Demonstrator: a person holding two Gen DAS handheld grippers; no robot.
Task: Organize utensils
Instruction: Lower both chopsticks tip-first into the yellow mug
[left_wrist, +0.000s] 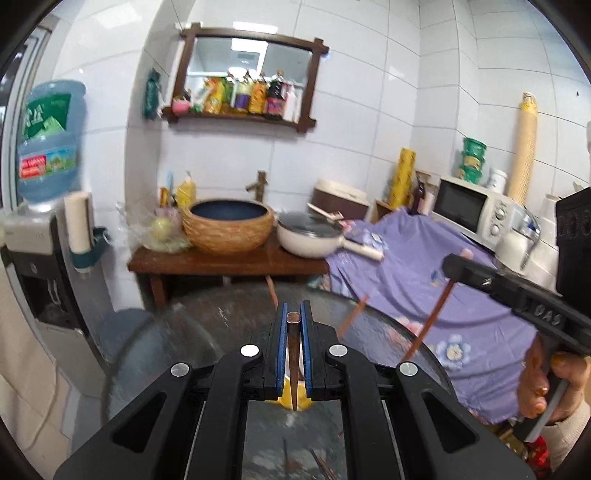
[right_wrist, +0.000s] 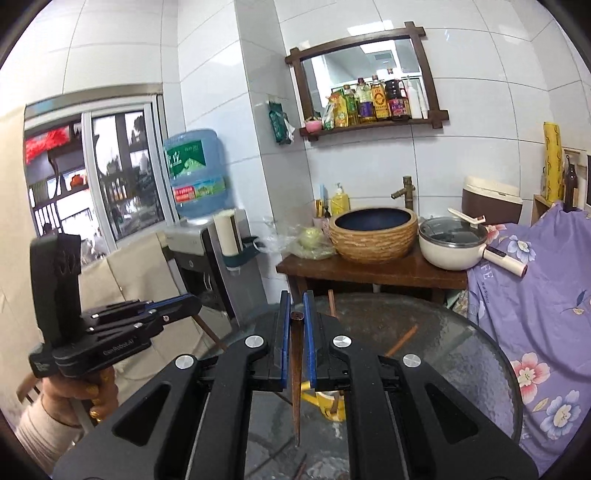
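In the left wrist view my left gripper (left_wrist: 294, 308) is shut on a dark brown chopstick (left_wrist: 293, 362) that hangs tip-down between the blue pads. A yellow cup (left_wrist: 295, 400) shows just beneath it on the round glass table (left_wrist: 207, 332). At the right, my right gripper (left_wrist: 452, 264) holds a second chopstick (left_wrist: 432, 325). In the right wrist view my right gripper (right_wrist: 296, 299) is shut on its chopstick (right_wrist: 295, 376), above the yellow cup (right_wrist: 328, 406). The left gripper (right_wrist: 192, 303) is at the left, with its chopstick (right_wrist: 210, 332) slanting down.
Loose chopsticks (left_wrist: 352, 317) (right_wrist: 400, 339) lie on the glass. Behind the table stands a wooden stand (right_wrist: 369, 271) with a woven basin (right_wrist: 373, 234) and a white pan (right_wrist: 450, 243). A purple floral cloth (right_wrist: 524, 295) is on the right, a water dispenser (right_wrist: 207, 251) on the left.
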